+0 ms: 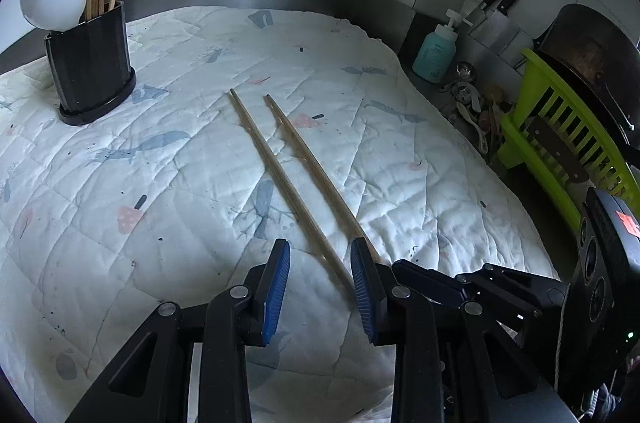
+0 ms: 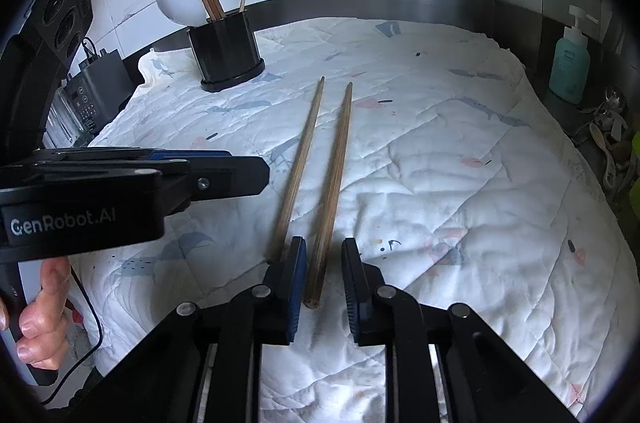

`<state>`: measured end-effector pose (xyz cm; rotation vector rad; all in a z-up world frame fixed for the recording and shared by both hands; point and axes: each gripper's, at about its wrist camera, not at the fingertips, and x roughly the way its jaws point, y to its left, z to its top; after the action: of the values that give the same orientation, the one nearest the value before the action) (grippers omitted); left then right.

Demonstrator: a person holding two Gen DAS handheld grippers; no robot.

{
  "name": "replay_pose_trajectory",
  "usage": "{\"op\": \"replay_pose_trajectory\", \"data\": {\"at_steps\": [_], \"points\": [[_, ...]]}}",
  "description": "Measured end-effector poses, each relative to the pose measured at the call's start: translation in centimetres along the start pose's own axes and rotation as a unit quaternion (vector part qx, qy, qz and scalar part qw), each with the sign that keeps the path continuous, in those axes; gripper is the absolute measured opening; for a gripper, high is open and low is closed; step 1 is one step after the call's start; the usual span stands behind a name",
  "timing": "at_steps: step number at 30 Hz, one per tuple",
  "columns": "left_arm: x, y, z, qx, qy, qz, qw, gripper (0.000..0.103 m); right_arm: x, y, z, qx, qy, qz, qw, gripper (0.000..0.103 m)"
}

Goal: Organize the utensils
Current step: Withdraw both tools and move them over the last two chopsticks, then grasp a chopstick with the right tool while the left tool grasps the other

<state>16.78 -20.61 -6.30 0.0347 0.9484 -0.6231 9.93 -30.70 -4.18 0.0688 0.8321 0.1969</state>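
The right gripper [image 2: 323, 287] is straddling the right chopstick [image 2: 332, 191] with jaws unclenched, pads not touching. The left gripper [image 1: 320, 287], also released, is bracketing the left chopstick [image 1: 286, 183]. Both are lying on the quilted cloth [image 1: 160, 163]; closing unevenly risks rolling one sideways.

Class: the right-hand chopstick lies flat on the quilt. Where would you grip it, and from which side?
Grip the right chopstick at its thick near end, coming down from above with the right gripper straddling it. It lies flat, and that end already sits between the fingers, apart from the left chopstick.
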Motion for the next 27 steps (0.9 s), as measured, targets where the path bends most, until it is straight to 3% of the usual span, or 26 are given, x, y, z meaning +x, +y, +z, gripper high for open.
{"op": "replay_pose_trajectory", "data": {"at_steps": [4,18,27], "points": [[1.3,-0.2,0.4,-0.012,0.009,0.0,0.9999,0.034,-0.1,-0.4,-0.1,0.003,-0.004,0.0,1.0,0.014],[3.9,-0.2,1.0,-0.023,0.03,0.01,0.9992,0.032,-0.6,-2.0,0.1,0.022,-0.012,0.005,1.0,0.014],[4.3,-0.2,1.0,-0.004,0.03,0.04,0.9988,0.016,-0.7,-2.7,0.2,0.03,-0.01,0.02,0.999,0.014]]}}
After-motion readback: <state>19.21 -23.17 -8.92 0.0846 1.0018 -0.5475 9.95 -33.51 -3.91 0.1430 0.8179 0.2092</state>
